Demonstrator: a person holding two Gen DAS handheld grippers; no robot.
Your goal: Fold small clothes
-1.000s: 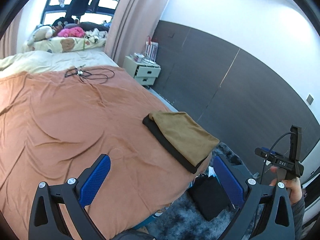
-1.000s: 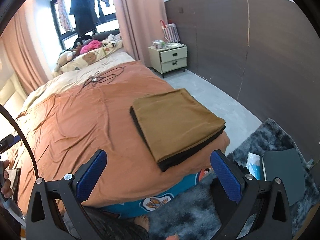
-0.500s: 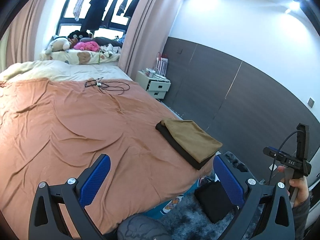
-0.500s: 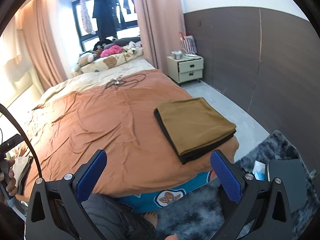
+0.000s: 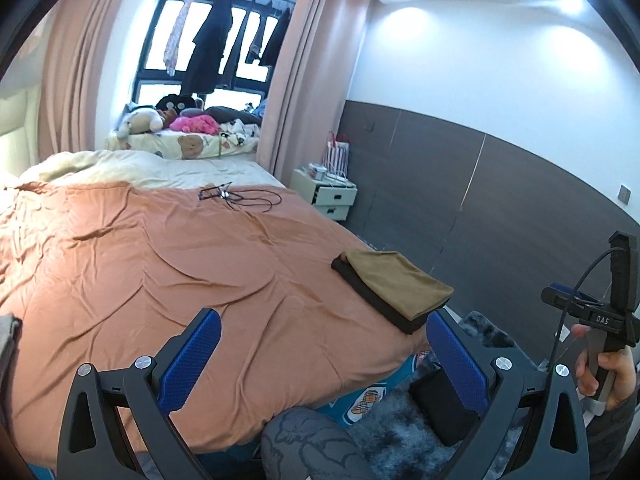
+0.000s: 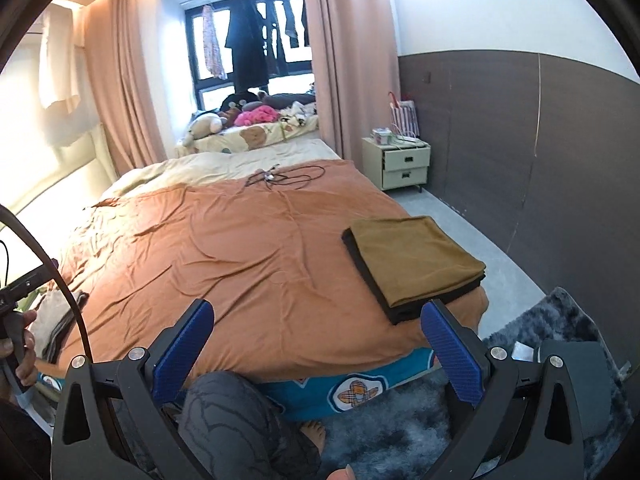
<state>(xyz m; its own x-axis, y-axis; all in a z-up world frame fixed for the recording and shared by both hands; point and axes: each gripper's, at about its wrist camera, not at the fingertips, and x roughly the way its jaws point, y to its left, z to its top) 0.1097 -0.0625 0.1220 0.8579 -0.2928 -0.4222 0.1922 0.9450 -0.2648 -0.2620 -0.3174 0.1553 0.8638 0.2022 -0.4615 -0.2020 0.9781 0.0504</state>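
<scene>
Orange bedsheet point(image 5: 168, 280) covers the wide bed in the left wrist view. Near its right corner lies the folded mustard-brown cloth point(image 5: 396, 280) on a folded black cloth point(image 5: 372, 296), long axis running from far left to near right. The left gripper point(image 5: 320, 360) is wide open and empty.

From the right wrist view, the same stack point(image 6: 416, 256) lies flat near the bed's right edge, its long side pointing away towards the pale bedside cabinet point(image 6: 404, 164). The right gripper point(image 6: 316, 348) is spread open, holding nothing.

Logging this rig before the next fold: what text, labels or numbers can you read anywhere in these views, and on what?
"DAS": white letters on the right gripper's black body, seen from the left wrist.
Patterned panel below the bedspread: a plaid emblem, no readable words.
Nothing else is legible.
</scene>
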